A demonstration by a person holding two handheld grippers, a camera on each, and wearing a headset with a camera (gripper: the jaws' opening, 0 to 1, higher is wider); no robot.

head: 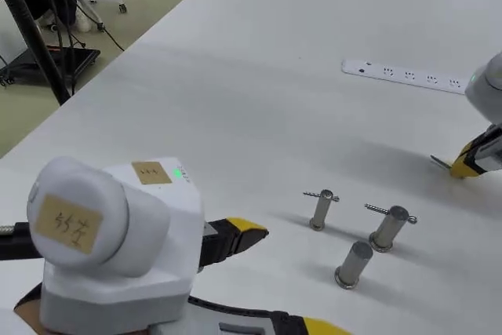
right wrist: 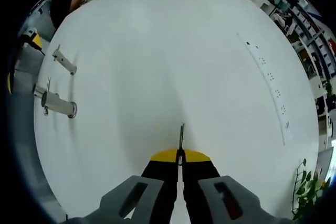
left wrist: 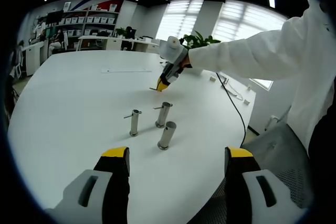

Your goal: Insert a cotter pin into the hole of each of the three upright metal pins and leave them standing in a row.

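Three metal pins stand upright on the white table (head: 259,92). The far-left pin (head: 321,209) and the right pin (head: 387,228) each carry a cotter pin through the top hole. The nearest pin (head: 353,265) has none. The same group appears in the left gripper view, with the bare pin (left wrist: 167,135) closest. My left gripper (left wrist: 173,169) is open, well short of the pins. My right gripper (right wrist: 180,159) is shut on a cotter pin (right wrist: 181,135) that sticks out ahead of the tips; in the head view it (head: 459,168) hovers at the right edge, beyond the pins.
A white power strip (head: 402,75) lies across the far right of the table. A person's white sleeve (left wrist: 252,51) reaches in behind the right gripper. Office chairs and a black desk frame (head: 39,45) stand off the table's left side.
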